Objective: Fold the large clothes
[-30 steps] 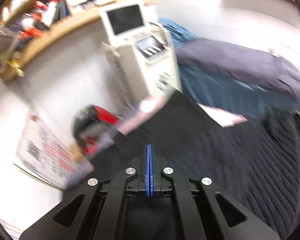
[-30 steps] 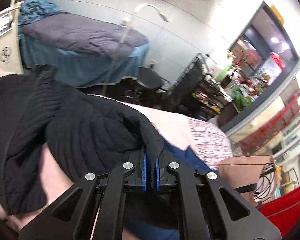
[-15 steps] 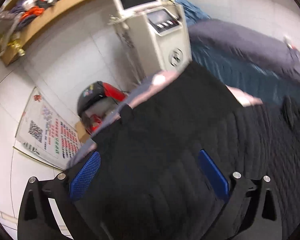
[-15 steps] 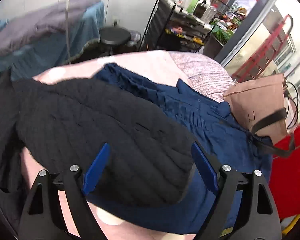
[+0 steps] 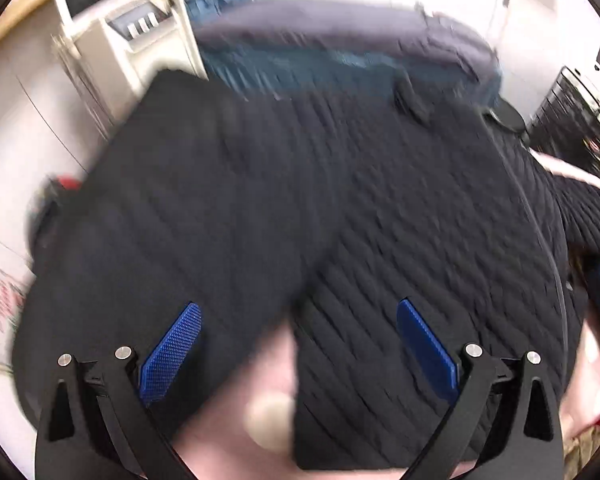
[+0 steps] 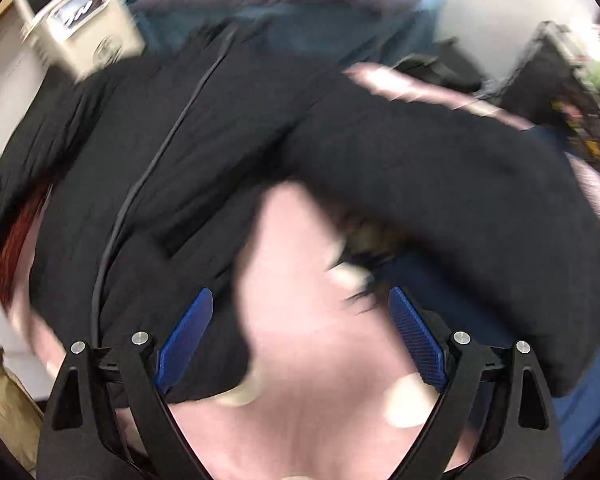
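Left hand-held gripper (image 5: 298, 348): released, jaws spread wide, nothing between the blue pads (image 5: 171, 350); it hangs just above the black sweater (image 5: 340, 200). Right hand-held gripper (image 6: 300, 336): likewise released and empty, over bare pink cover (image 6: 300, 360) at the sweater's near edge. The sweater (ribbed knit, dark) lies spread on the pink-covered bed, filling most of the left view; in the right view one sleeve (image 6: 440, 168) crosses the frame diagonally, lying partly over a navy garment (image 6: 452, 292). A thin cable (image 6: 140, 184) runs across the body panel. Both views are motion-blurred, so fine edges cannot be confirmed. Judgement: a fold has been laid down and the next grasp is pending. To do this step well, select the sleeve near its cuff with the right unit and a matching body edge with the left, pinch a single layer only, and lift no higher than needed to clear the fabric. Avoid trapping the cable or the navy garment in the pinch. Carry both edges in parallel to keep the crease straight. Beyond the bed stand a second bed (image 5: 340, 52) with a grey quilt and a white machine (image 5: 120, 32).
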Demonstrator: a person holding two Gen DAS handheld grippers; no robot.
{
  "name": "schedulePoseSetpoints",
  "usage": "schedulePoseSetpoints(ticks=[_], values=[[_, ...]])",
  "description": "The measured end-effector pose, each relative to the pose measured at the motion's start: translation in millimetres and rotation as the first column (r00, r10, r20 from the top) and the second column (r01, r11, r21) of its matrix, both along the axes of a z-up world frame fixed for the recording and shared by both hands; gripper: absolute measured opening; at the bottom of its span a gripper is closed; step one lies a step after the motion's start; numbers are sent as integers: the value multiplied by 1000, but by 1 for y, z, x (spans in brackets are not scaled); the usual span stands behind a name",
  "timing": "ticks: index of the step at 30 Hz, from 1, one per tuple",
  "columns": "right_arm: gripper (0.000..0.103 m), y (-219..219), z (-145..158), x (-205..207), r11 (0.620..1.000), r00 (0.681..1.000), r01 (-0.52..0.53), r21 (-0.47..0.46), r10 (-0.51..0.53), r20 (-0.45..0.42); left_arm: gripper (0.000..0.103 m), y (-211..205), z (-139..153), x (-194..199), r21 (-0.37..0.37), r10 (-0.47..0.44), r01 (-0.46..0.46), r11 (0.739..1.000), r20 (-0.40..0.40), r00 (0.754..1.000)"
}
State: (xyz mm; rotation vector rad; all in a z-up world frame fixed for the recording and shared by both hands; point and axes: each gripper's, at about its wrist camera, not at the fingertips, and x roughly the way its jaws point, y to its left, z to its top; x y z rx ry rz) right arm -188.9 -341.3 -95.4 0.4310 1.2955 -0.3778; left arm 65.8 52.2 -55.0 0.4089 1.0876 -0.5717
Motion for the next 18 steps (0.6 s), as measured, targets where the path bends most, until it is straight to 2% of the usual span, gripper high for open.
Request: schedulePoseSetpoints(ticks=[2, 4, 7, 12, 14, 16, 18], values=[[89, 20, -19, 5, 998, 999, -29, 51, 31, -25, 97, 7, -22, -9, 12, 3, -2, 1000, -75, 997], [89, 28, -41, 10, 994, 998, -43, 104, 48, -40, 97, 15, -38, -15, 36, 1, 3, 999, -104, 995], [89, 25, -68, 13, 983, 999, -2, 181, 10, -44, 97, 25, -62, -22, 64, 4, 7, 998, -163, 987], [89, 16, -115, 21, 914, 994, 103, 393, -86, -62, 97, 32, -96, -28, 123, 9, 21, 992, -239, 971], [91, 17, -120, 25, 914, 992, 119, 389, -99, -73, 97, 37, -106, -23, 117, 38, -6, 993, -268, 963], [92, 23, -116, 31, 922, 996, 90, 378, -76, -54, 97, 40, -115, -16, 119, 77, -43, 992, -291, 954], [88, 28, -112, 35, 924, 998, 59, 378, -47, -41, 97, 41, -122, -10, 112, 105, -73, 991, -311, 945]])
